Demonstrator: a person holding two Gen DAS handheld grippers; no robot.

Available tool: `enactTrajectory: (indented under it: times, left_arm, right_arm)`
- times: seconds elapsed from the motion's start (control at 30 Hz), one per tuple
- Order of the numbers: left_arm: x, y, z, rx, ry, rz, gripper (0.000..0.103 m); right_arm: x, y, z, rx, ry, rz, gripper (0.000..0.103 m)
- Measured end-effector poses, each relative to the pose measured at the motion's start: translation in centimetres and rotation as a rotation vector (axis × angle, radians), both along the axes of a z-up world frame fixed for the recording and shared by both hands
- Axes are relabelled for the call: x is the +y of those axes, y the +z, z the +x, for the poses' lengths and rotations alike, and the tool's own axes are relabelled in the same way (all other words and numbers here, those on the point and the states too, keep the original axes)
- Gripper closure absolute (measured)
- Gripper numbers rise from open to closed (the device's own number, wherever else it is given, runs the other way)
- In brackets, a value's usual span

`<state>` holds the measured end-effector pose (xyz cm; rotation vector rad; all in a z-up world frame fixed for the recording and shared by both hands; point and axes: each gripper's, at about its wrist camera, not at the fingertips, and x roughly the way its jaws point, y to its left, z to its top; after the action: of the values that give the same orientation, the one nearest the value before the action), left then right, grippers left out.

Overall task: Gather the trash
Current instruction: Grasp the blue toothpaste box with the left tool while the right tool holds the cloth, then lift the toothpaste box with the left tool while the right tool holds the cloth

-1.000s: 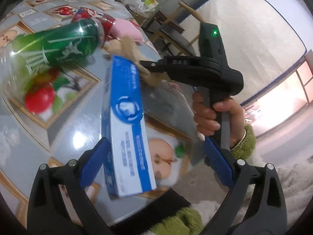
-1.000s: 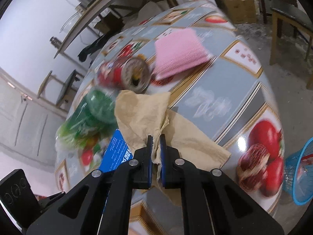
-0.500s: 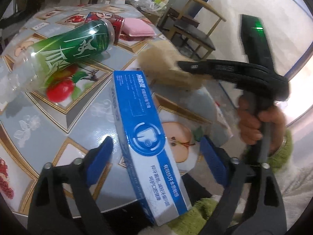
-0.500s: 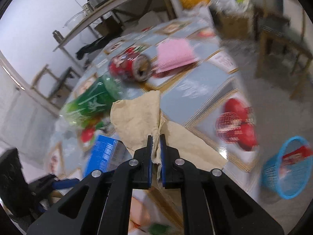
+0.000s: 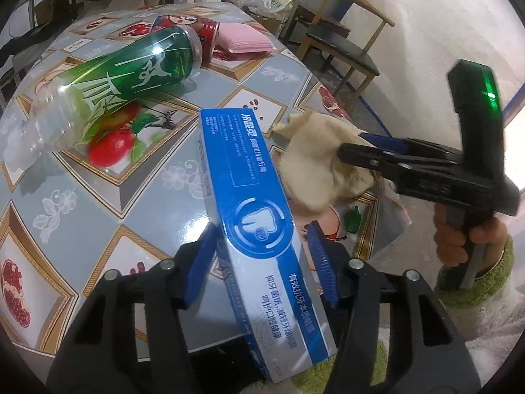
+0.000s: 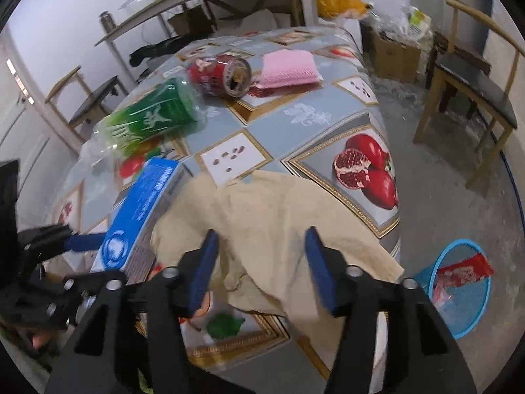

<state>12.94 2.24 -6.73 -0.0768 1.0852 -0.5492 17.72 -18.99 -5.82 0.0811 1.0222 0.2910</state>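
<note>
Left wrist view is showing you the left gripper (image 5: 262,256) with its blue pads spread around the blue toothpaste box (image 5: 252,216); the left pad is just beside the box wall, the right one standing apart, so nothing is being clamped. Lying across the table (image 5: 157,190) toward its far edge are the green plastic bottle (image 5: 115,85), the red can (image 5: 200,31) and the pink cloth (image 5: 244,41). At the right edge, you are seeing the right gripper (image 5: 364,144) from the side against the crumpled brown paper (image 5: 315,170); from this angle you cannot tell its finger spacing.

Right wrist view is giving you what the other cannot: the right gripper (image 6: 261,269) with fingers spread wide, the brown paper (image 6: 279,229) lying loose between them on the near right corner. The toothpaste box (image 6: 141,216) is sitting to its left. Down on the floor at the right, a blue mesh basket (image 6: 459,321) is holding a red wrapper (image 6: 459,274).
</note>
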Motion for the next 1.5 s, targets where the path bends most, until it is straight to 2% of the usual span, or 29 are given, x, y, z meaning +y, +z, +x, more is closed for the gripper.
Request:
enactTrajectory:
  times: [0.03,0.1,0.17,0.3,0.43,0.7,1.0,1.13,1.2,1.3,1.5]
  left_arm:
    - [0.0,0.0,0.0,0.001,0.001,0.0,0.051]
    - [0.0,-0.1,0.0,0.002,0.002,0.0,0.051]
    - [0.0,-0.1,-0.1,0.001,0.001,0.004,0.051]
    - [0.1,-0.2,-0.2,0.003,0.002,0.002,0.051]
    - [0.1,-0.2,-0.2,0.009,0.002,-0.002,0.051]
    - [0.3,-0.2,0.0,0.02,0.003,-0.014,0.051]
    - [0.6,-0.3,-0.1,0.028,0.004,-0.023,0.051]
    - [0.8,-0.3,-0.2,0.028,0.01,-0.025,0.051]
    - [0.7,-0.3,-0.2,0.028,0.011,-0.023,0.051]
    - [0.8,-0.4,-0.1,0.031,0.015,-0.023,0.05]
    - [0.7,-0.6,0.2,0.036,0.031,-0.023,0.05]
  right_arm:
    - [-0.1,0.5,-0.2,-0.012,0.02,0.002,0.041]
    - [-0.4,1.4,-0.7,-0.042,0.048,0.018,0.027]
    - [-0.8,1.9,-0.7,-0.056,0.046,0.032,0.022]
    - [-1.8,0.5,0.5,0.014,-0.013,0.072,0.016]
    - [-1.3,-1.9,1.7,0.077,-0.032,0.052,0.016]
    - [1.4,-2.7,1.4,0.073,0.071,-0.022,0.01]
    - [4.6,-3.3,-0.4,0.008,0.174,-0.192,0.011]
    - [4.0,-3.0,-0.7,0.001,0.151,-0.187,0.021]
    - [3.3,-2.8,-0.8,0.001,0.127,-0.181,0.034]
    - [2.7,-2.7,-0.6,-0.002,0.097,-0.184,0.048]
    - [2.0,-2.5,-0.7,-0.02,0.028,-0.197,0.066]
